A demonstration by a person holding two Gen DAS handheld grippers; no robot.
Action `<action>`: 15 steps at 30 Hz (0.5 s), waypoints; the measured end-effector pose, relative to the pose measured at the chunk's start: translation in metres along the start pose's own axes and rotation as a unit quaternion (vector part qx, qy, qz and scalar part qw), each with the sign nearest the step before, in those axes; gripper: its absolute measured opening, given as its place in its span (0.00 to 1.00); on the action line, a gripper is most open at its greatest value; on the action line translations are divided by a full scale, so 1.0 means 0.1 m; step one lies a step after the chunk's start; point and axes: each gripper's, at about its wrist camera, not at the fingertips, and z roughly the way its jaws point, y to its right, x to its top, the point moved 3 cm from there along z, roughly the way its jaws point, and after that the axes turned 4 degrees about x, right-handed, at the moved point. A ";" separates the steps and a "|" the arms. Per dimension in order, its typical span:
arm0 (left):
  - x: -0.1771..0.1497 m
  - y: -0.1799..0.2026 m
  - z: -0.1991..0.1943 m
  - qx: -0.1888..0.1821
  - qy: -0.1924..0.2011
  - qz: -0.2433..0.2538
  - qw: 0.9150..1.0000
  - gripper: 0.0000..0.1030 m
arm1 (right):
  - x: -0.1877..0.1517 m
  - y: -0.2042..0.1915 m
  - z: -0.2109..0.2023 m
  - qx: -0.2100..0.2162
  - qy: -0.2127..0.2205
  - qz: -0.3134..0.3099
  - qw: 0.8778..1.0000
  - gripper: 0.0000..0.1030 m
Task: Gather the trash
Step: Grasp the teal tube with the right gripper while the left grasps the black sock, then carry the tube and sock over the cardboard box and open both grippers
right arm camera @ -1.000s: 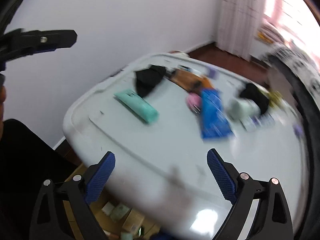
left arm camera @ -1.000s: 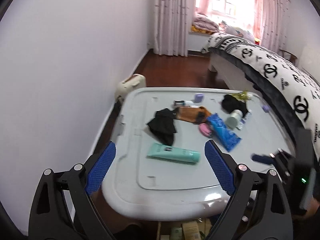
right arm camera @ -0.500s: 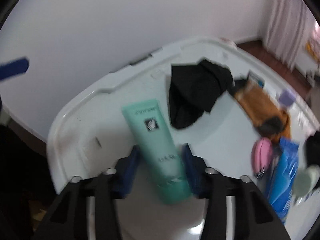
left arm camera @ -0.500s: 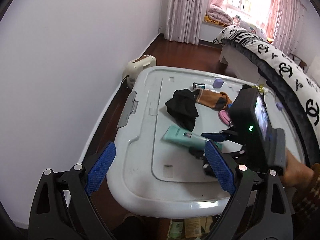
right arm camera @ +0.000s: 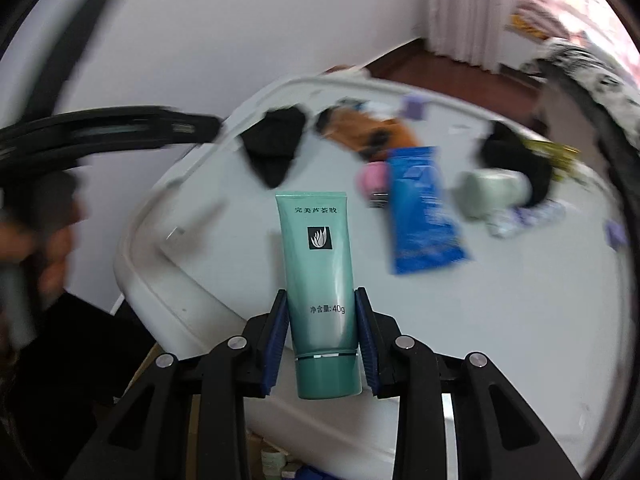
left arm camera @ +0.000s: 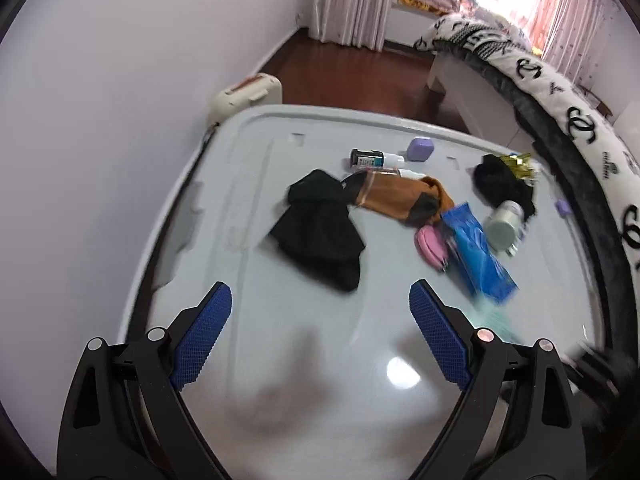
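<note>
- Two units: right hand-held gripper (right arm camera: 322,328) clamped on teal tube (right arm camera: 320,276), lifted off lid (right arm camera: 500,320).
- Left hand-held gripper (left arm camera: 320,336) spread wide, holds nothing, above lid w/ black cloth (left arm camera: 320,236).

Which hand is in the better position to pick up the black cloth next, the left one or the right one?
Left. The left gripper is open, holds nothing, and faces the black cloth directly. The right gripper has its jaws shut on the green tube, so it is occupied.
</note>
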 end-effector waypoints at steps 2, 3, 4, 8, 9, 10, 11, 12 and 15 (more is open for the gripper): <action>0.11 0.05 0.25 0.005 -0.008 -0.007 1.000 0.86 | -0.09 0.12 -0.17 -0.013 0.021 0.022 0.999 0.32; 0.15 0.08 0.38 0.008 -0.012 -0.009 1.000 0.86 | -0.15 0.16 -0.27 -0.016 0.027 0.028 0.999 0.32; 0.19 0.10 0.48 0.015 -0.015 -0.012 1.000 0.86 | -0.18 0.18 -0.31 -0.019 0.032 0.031 0.999 0.32; 0.24 0.12 0.80 0.042 -0.023 -0.014 0.999 0.85 | -0.20 0.20 -0.41 -0.019 0.049 0.027 0.998 0.32; 0.22 0.12 0.82 0.044 -0.021 -0.011 0.999 0.73 | -0.22 0.21 -0.44 -0.017 0.053 0.028 0.998 0.32; 0.19 0.11 0.85 0.048 -0.023 -0.006 0.999 0.55 | -0.22 0.23 -0.45 -0.014 0.056 0.031 0.998 0.32; 0.16 0.11 0.83 0.064 -0.018 0.004 0.998 0.50 | -0.23 0.24 -0.46 -0.013 0.059 0.034 0.998 0.32; 0.13 0.11 0.79 0.064 -0.014 0.008 0.998 0.27 | -0.21 0.27 -0.46 -0.015 0.059 0.034 0.998 0.32; 0.01 0.06 0.64 0.042 -0.025 -0.008 0.999 0.16 | -0.23 0.28 -0.47 -0.013 0.060 0.034 0.998 0.32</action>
